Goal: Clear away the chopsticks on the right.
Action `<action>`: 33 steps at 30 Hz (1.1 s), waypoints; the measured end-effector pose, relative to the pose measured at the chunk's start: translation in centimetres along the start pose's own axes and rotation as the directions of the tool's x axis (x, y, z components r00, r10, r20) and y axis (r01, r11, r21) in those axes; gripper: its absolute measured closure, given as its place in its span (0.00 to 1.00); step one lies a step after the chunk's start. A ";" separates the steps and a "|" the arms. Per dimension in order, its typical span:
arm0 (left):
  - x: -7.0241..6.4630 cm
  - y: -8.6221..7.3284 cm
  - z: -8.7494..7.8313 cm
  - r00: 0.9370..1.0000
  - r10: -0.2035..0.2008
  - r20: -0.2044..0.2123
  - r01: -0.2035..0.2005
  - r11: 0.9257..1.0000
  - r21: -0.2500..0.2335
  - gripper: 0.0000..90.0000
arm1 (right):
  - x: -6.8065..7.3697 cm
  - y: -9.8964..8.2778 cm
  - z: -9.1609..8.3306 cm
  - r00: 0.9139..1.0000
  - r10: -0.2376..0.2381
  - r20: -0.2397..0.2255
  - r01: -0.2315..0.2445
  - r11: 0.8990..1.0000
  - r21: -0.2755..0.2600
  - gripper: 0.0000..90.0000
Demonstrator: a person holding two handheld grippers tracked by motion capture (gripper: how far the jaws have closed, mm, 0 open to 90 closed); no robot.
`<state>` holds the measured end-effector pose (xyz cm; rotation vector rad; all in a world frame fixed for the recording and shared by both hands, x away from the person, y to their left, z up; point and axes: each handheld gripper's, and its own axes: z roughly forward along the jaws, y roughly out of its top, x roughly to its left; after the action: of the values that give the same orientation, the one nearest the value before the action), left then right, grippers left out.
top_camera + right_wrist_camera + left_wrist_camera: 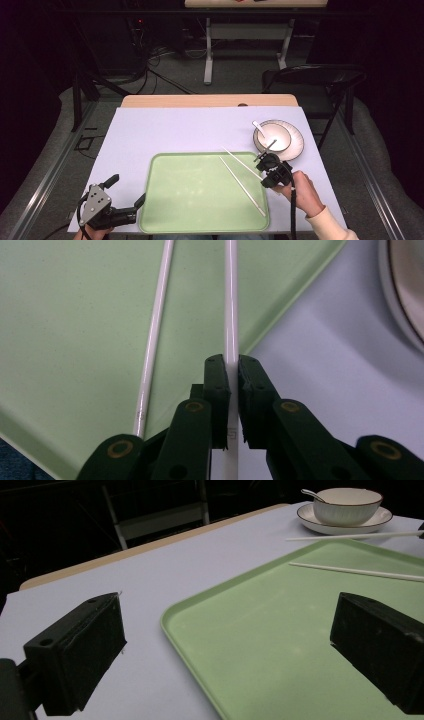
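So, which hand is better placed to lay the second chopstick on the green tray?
The right. Its gripper is shut on that chopstick at the tray edge; the left gripper waits open, away from it.

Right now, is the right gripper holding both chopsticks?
No, the right gripper pinches one chopstick; the other chopstick lies free on the tray.

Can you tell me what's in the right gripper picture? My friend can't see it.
The right gripper is shut on a white chopstick, which runs up over the edge of a green tray. A second white chopstick lies on the tray beside it, and a plate's rim shows at the right.
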<state>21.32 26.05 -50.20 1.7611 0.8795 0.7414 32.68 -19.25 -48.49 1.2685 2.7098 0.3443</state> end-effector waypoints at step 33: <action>0.0 0.0 0.0 1.000 0.002 0.001 -0.002 1.000 -0.005 0.01 | 2.6 0.2 3.8 0.996 0.006 -0.090 0.000 0.998 0.065 0.79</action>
<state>21.29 26.04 -50.22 1.7583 0.8746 0.7440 32.04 -16.56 -52.18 1.3045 2.8165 0.3247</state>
